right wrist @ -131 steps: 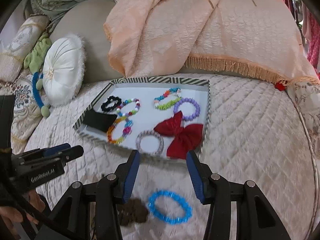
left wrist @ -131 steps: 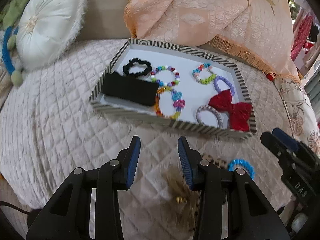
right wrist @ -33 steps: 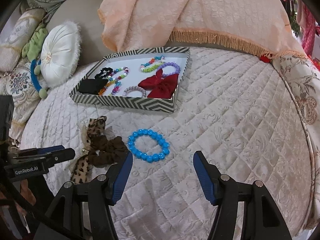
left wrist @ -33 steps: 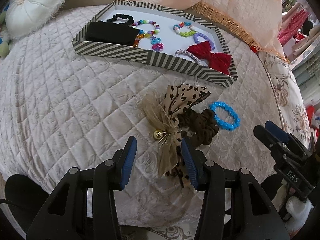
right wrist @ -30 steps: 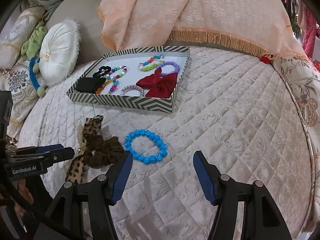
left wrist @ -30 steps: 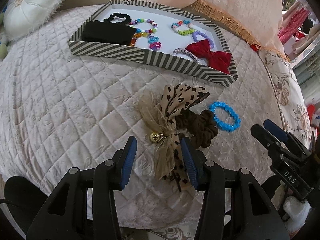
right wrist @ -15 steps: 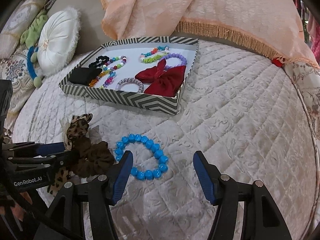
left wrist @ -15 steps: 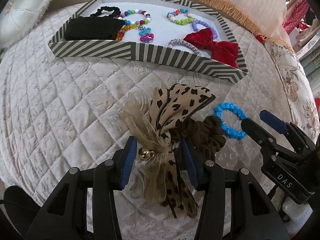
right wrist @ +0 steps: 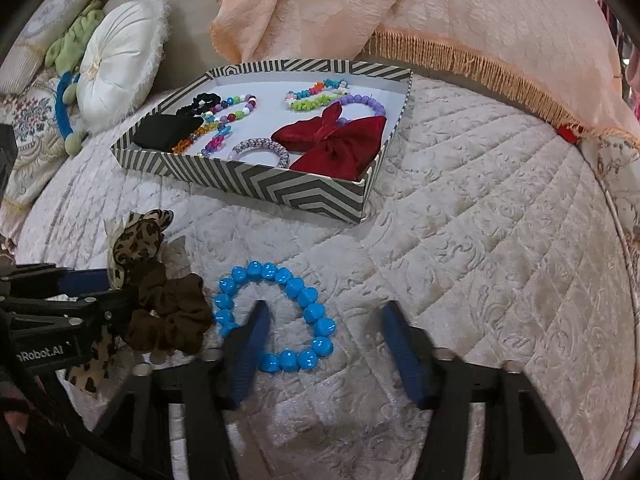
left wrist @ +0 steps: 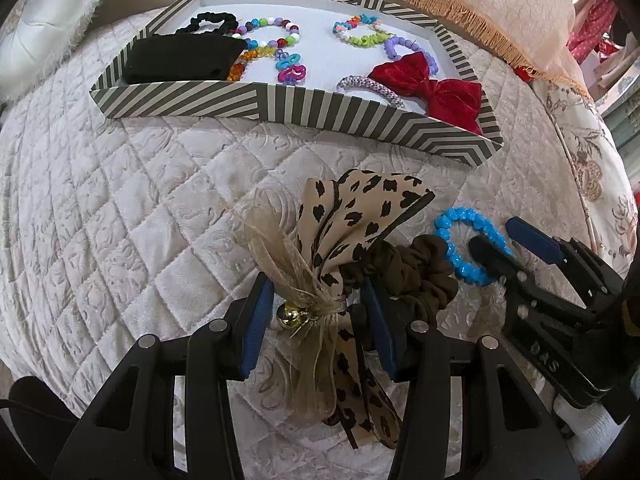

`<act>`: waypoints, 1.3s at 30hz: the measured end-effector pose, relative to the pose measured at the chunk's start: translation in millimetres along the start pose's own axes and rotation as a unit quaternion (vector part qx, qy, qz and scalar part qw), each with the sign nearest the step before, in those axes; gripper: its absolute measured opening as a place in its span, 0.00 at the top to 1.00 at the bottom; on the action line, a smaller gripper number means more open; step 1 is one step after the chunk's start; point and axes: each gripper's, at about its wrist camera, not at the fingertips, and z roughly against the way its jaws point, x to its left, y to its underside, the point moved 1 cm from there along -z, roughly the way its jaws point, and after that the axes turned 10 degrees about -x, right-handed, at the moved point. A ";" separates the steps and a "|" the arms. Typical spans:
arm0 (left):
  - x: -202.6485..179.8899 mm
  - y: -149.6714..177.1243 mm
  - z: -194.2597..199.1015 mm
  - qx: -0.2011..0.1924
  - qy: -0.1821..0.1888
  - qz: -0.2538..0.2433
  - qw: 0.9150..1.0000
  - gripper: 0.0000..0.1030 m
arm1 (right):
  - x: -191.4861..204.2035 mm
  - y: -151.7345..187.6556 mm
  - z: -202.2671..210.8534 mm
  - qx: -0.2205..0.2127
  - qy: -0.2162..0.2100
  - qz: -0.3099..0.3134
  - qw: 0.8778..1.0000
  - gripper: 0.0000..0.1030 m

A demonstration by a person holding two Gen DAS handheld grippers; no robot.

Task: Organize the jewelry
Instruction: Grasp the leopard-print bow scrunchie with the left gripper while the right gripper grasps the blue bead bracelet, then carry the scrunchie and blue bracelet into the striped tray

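A leopard-print bow (left wrist: 352,216) with a gauze ribbon and gold bell (left wrist: 289,316) lies on the quilted bed, joined to a brown scrunchie (left wrist: 416,270). My left gripper (left wrist: 316,300) is open, its fingers either side of the bow's knot. A blue bead bracelet (right wrist: 276,316) lies to the right. My right gripper (right wrist: 324,316) is open; its left finger sits inside the bracelet's ring and its right finger outside it. The striped tray (left wrist: 280,106) further back holds bracelets, a black scrunchie, a black cloth and a red bow (left wrist: 432,88).
A peach fringed blanket (right wrist: 400,8) is draped behind the tray. A white round cushion (right wrist: 120,60) and other pillows lie at the far left. The bed edge curves down at the right (right wrist: 608,200).
Both grippers have moved down and forward. The left one now brackets the bow's knot; the right one has reached the blue bracelet. Both stay open.
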 end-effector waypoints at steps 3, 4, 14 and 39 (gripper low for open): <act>-0.8 0.2 -1.2 -0.005 -0.002 0.000 1.000 0.55 | -0.2 0.5 2.2 -0.005 -0.005 0.010 1.000 0.75; -1.8 0.9 -1.3 -0.007 -0.004 -0.003 1.000 0.56 | 0.3 0.7 3.5 -0.006 -0.004 0.014 1.000 0.79; 3.0 0.4 17.9 -0.039 0.004 0.000 0.999 0.77 | 2.9 -10.7 39.7 -0.048 -0.020 0.011 0.999 0.90; 34.8 -115.2 68.6 -0.113 0.021 0.022 0.993 0.85 | 22.1 -113.5 56.7 -0.103 -0.057 0.042 0.992 0.90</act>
